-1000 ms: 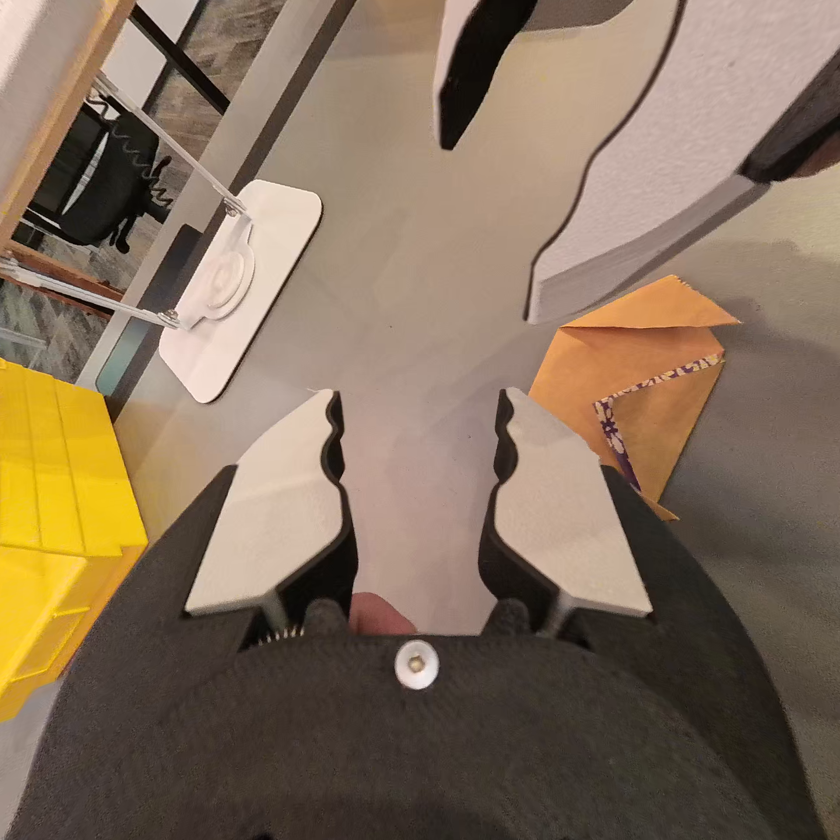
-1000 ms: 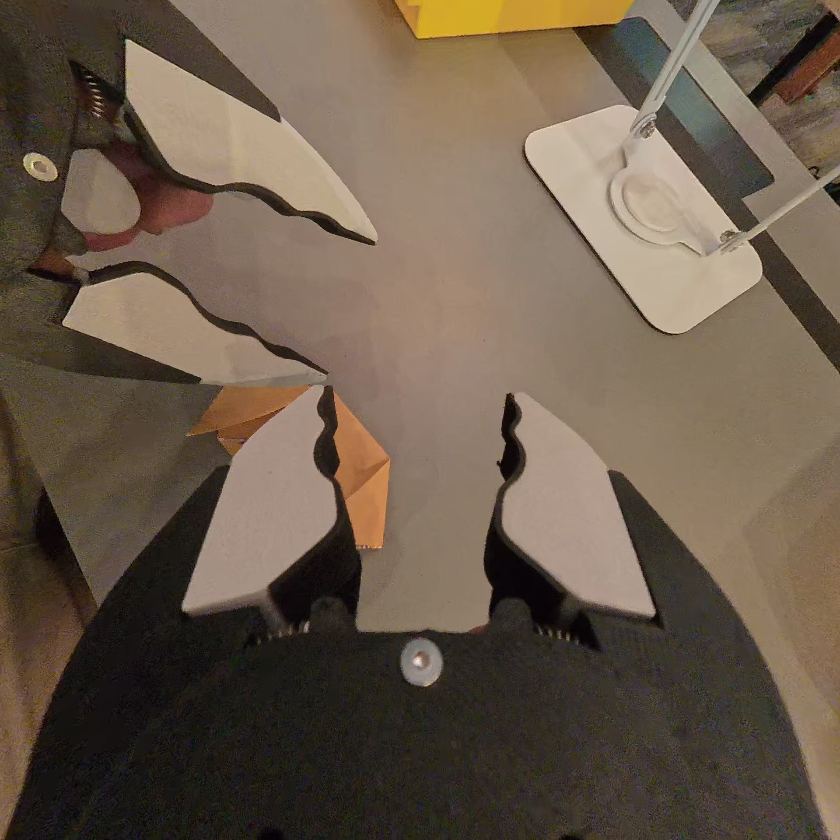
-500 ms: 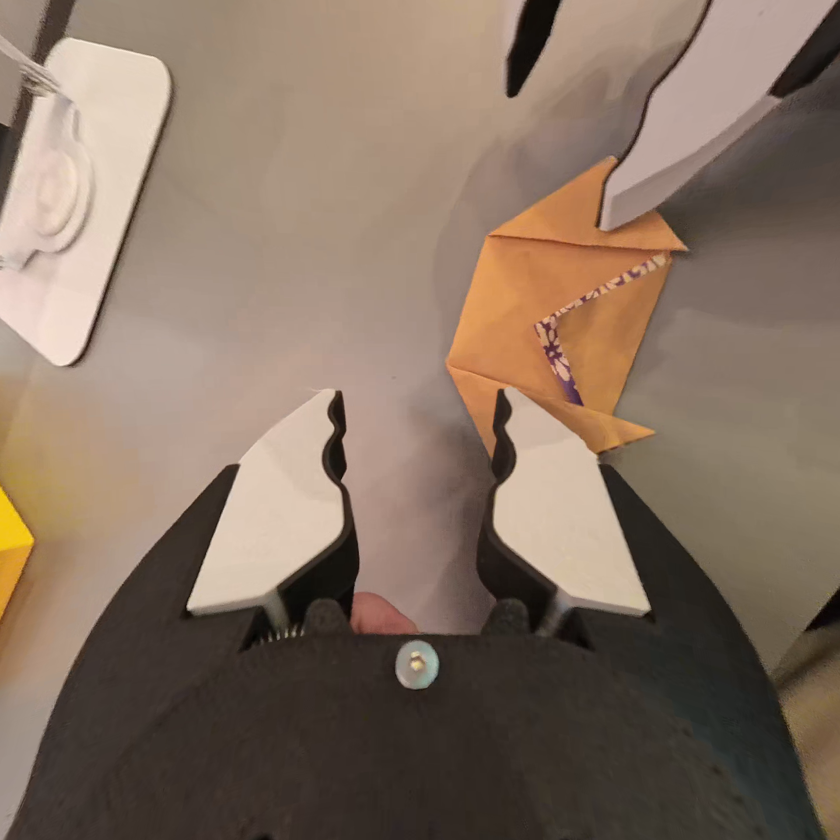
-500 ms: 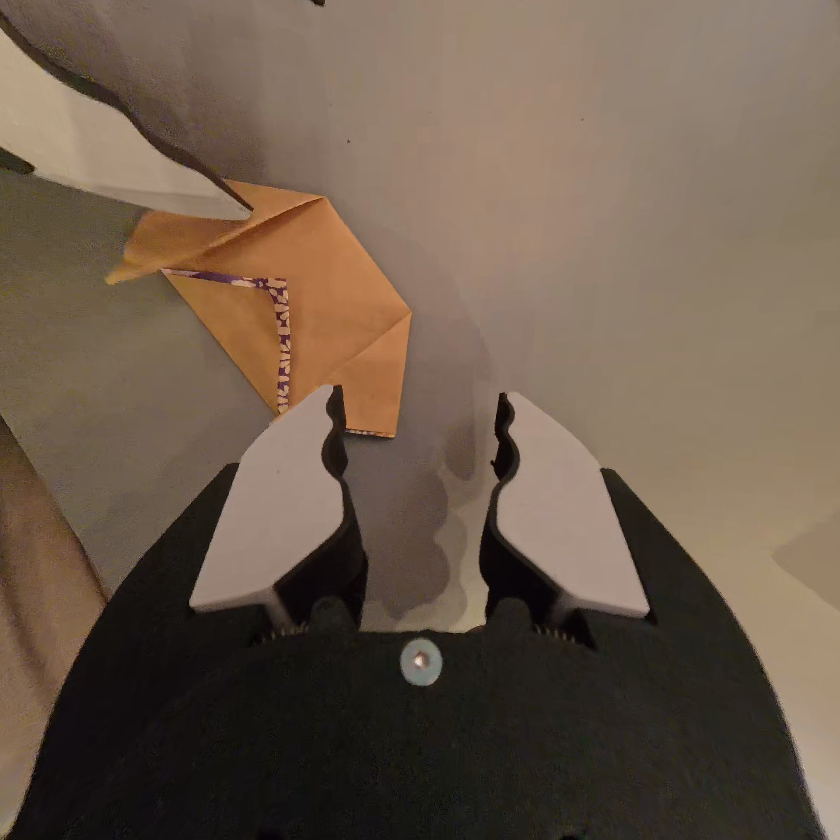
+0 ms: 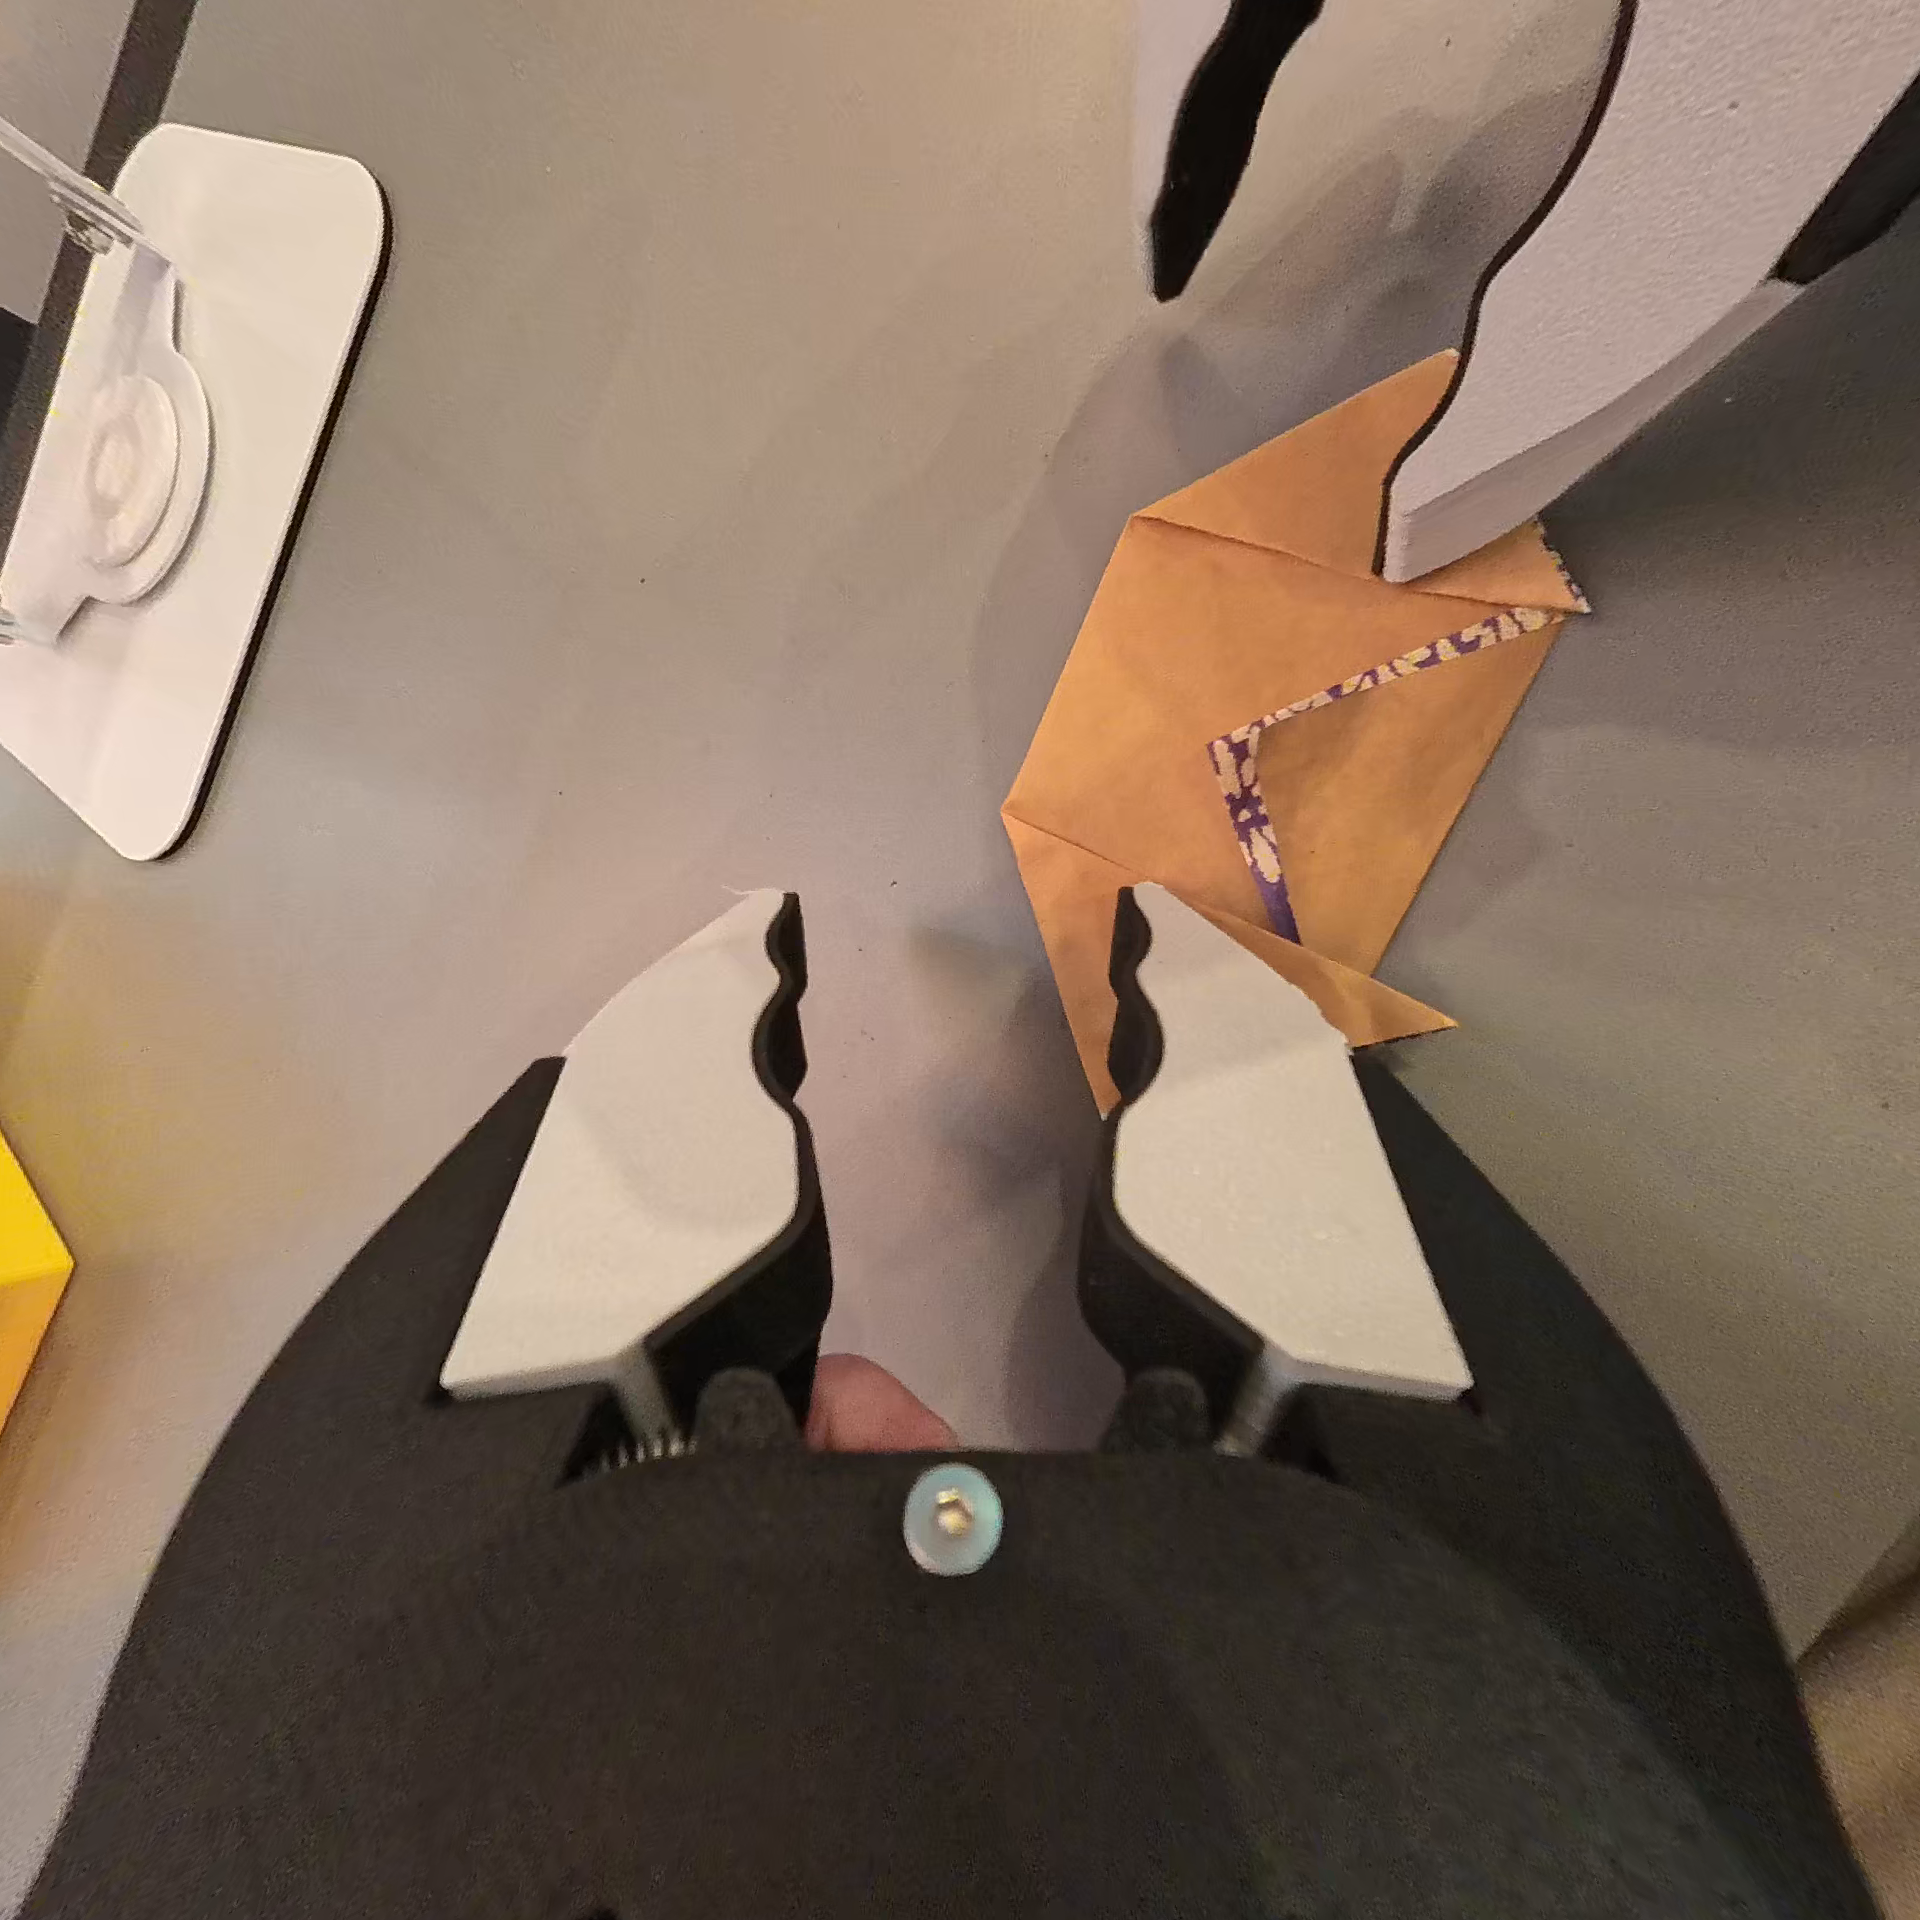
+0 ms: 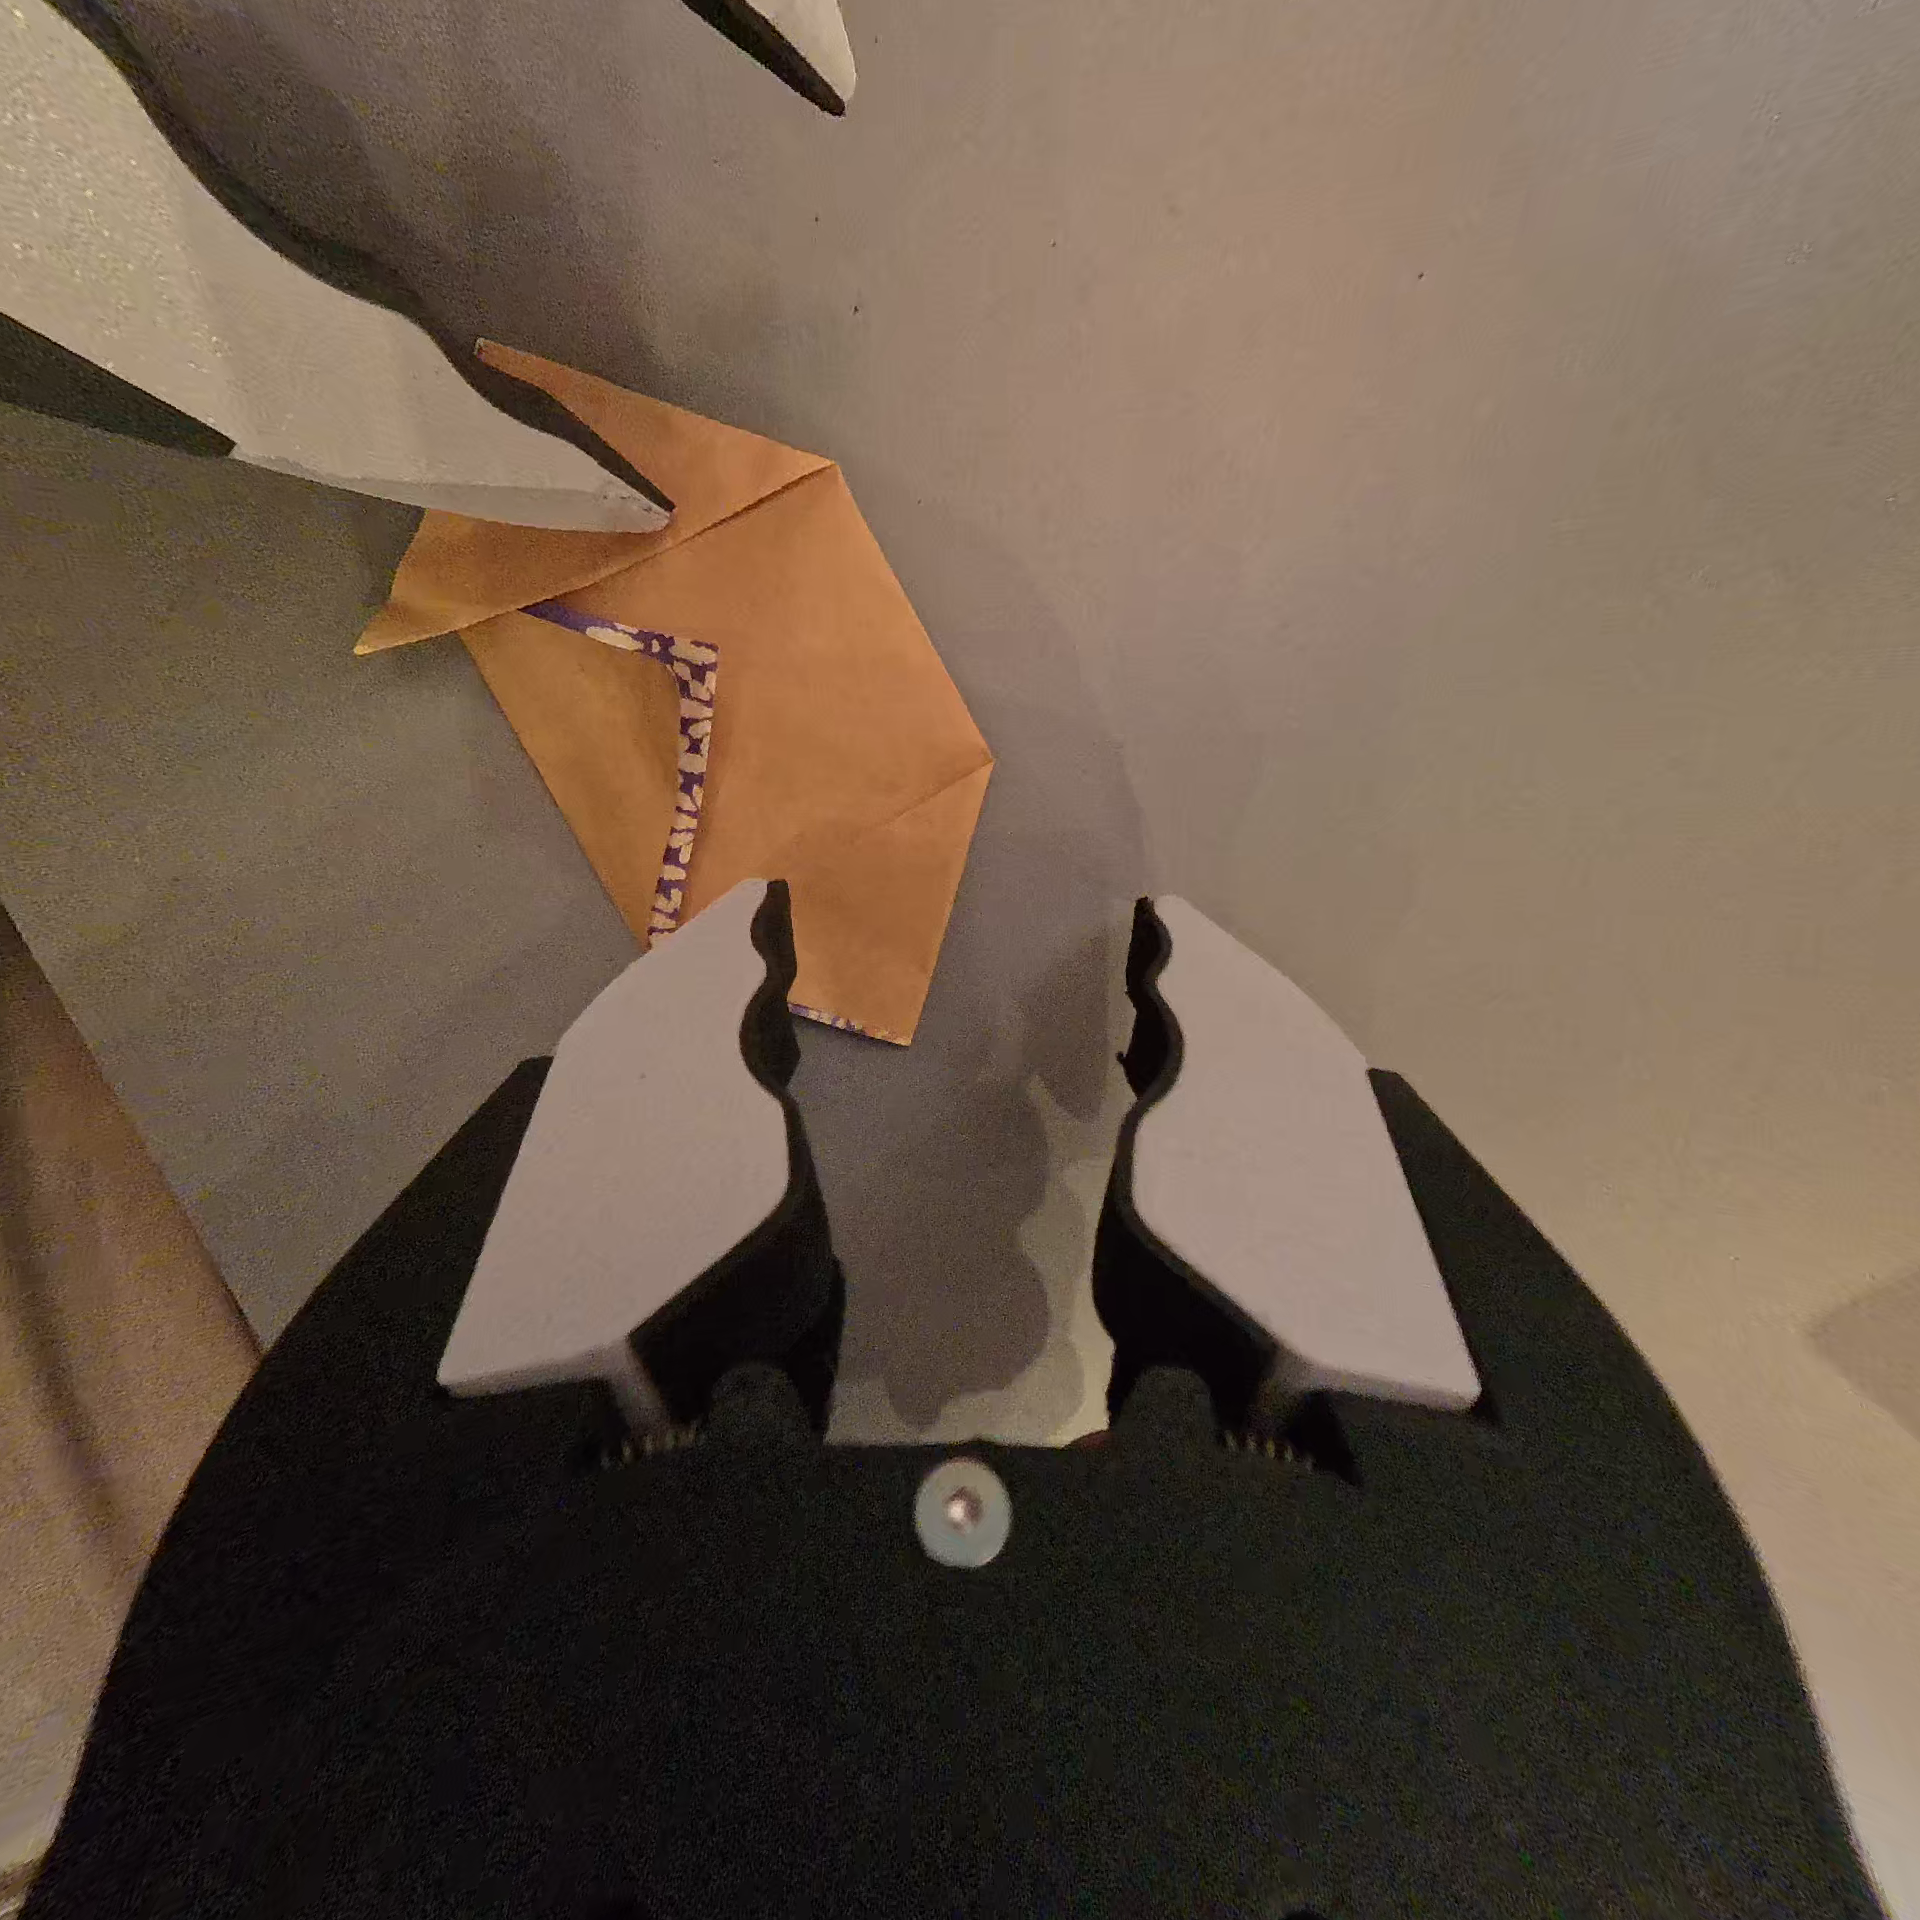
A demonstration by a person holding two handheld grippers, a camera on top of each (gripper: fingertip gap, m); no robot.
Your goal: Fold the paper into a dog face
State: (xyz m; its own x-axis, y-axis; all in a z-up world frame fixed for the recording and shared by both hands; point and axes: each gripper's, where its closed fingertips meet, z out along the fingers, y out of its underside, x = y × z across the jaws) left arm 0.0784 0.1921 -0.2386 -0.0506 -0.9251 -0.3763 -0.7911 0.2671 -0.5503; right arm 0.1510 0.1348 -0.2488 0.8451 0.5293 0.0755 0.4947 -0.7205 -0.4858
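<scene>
The folded orange-brown paper [image 5: 1236, 717] lies flat on the grey table, with a thin purple-and-white patterned strip showing along an inner edge. It also shows in the right wrist view [image 6: 800, 727]. My left gripper [image 5: 951, 914] is open and empty, its right finger over the paper's near flap. My right gripper [image 6: 956, 904] is open and empty, its left finger over the opposite flap. Each gripper shows in the other's view, one fingertip [image 5: 1455, 520] over a paper corner, another fingertip [image 6: 582, 499] likewise.
A white lamp base [image 5: 177, 468] with a metal stem stands at the far left of the grey table [image 5: 727, 520]. A yellow bin corner [image 5: 21, 1288] sits at the left edge. The table edge shows at lower right in the left wrist view.
Both grippers have come down and closed in over the paper from opposite sides, still open. The paper has not moved or changed shape.
</scene>
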